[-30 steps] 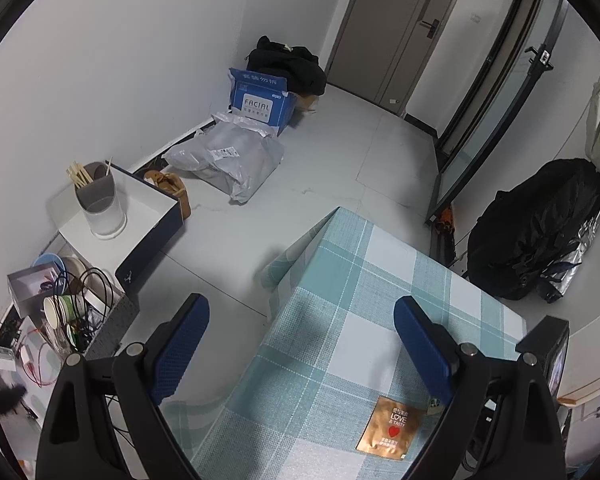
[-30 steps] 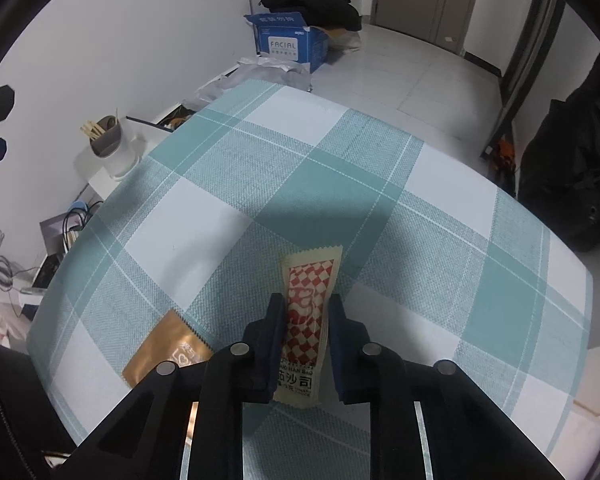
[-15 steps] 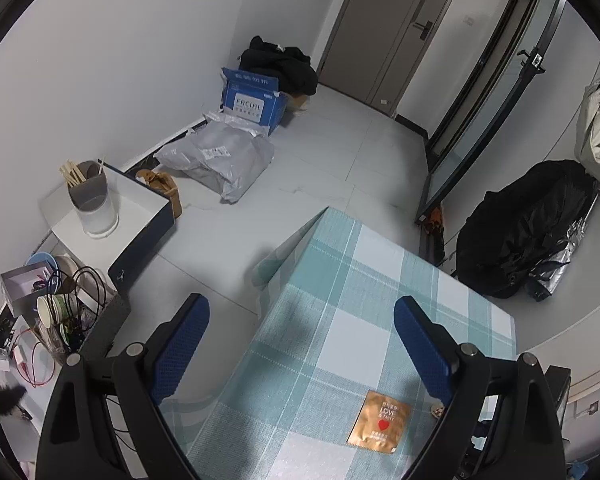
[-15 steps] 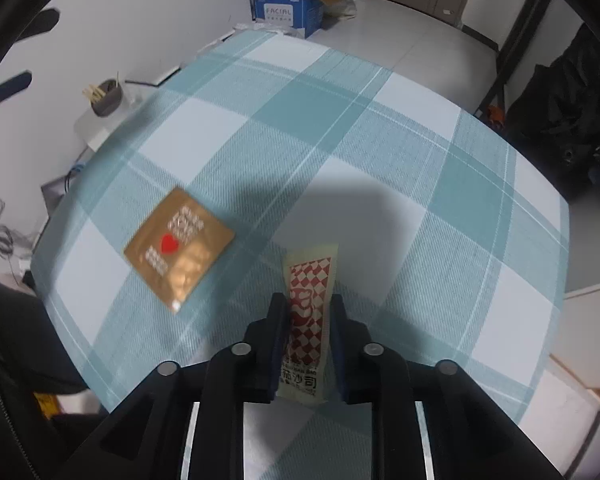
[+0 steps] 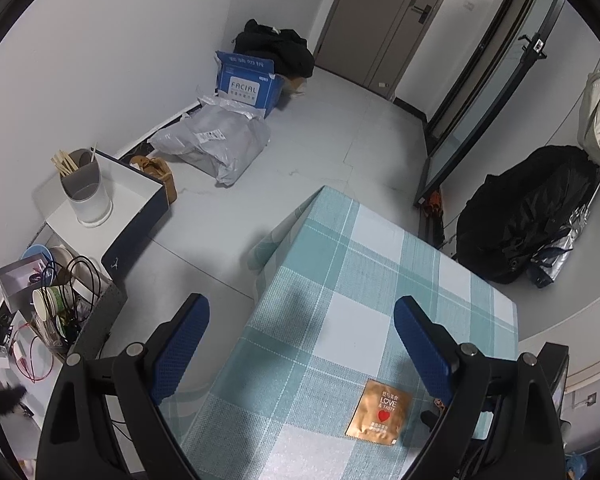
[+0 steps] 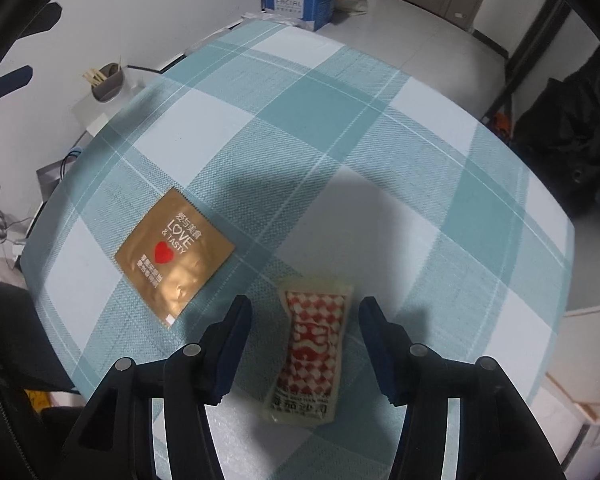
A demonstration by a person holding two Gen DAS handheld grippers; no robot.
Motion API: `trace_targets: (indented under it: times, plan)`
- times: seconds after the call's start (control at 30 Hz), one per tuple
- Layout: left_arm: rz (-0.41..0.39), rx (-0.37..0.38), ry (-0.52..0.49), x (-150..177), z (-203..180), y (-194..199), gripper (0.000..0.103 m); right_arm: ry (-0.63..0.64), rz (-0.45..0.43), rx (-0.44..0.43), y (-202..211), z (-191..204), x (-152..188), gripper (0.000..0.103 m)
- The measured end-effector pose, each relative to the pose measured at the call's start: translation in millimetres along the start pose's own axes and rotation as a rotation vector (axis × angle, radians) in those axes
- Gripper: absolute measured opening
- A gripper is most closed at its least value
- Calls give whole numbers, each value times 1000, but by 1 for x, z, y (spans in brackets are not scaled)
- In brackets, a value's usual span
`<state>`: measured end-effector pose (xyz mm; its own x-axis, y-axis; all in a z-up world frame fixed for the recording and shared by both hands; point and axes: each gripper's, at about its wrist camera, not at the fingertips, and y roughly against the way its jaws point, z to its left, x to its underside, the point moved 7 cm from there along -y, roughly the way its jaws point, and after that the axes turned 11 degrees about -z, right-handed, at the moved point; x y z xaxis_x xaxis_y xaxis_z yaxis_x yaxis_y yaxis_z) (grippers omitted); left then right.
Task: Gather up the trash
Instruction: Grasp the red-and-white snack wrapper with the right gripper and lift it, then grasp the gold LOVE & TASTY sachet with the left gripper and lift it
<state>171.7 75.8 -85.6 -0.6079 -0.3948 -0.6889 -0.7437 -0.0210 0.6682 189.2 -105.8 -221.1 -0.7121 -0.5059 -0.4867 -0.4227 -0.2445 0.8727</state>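
Observation:
A red-checked sauce packet [image 6: 310, 344] lies flat on the teal plaid tablecloth [image 6: 340, 128], between the spread fingers of my right gripper [image 6: 304, 320], which is open and holds nothing. A gold "LOVE & TASTY" packet [image 6: 174, 250] lies to its left; it also shows in the left wrist view [image 5: 380, 411]. My left gripper [image 5: 300, 324] is open and empty, high above the table's left edge [image 5: 236, 344], with the gold packet low between its fingers.
On the floor left of the table stand a white-topped box with a grey cup of chopsticks [image 5: 85, 186], a cluttered shelf [image 5: 48, 300], a grey plastic bag [image 5: 216, 144] and a blue carton [image 5: 248, 84]. A black bag [image 5: 528, 216] lies at the right.
My right gripper has opened and let go of the red-checked packet, which now lies on the cloth. The left gripper has stayed open and risen slightly.

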Motion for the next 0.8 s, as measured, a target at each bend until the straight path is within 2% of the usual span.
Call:
trace_targets:
  times: [0.03,0.1,0.13,0.27,0.33,0.5,0.63,0.8]
  plan:
    - [7,-1,-5,1,-1,-2,92,-2,-11,-1,0,0,-1,51]
    - [16,2,-14,3,-3,-2,92,-28,-25,-6,0,-3,-3,38]
    - [19,5,-21,4,-4,-3,92,-44,-31,-10,0,-5,-4,35]
    - [56,20,-56,12,-13,-8,92,-48,-67,-22,2,-7,-4,33]
    - [124,59,-72,22,-20,-15,92,-59,-75,-38,4,-10,-3,32]
    - [214,77,-144,43,-36,-26,92,-192,-162,-82,19,-32,-18,32]
    - [259,101,-205,60,-50,-23,92,-243,-206,-101,29,-43,-26,31]
    - [304,78,-253,85,-57,-22,91,-277,-261,-121,45,-55,-33,31]
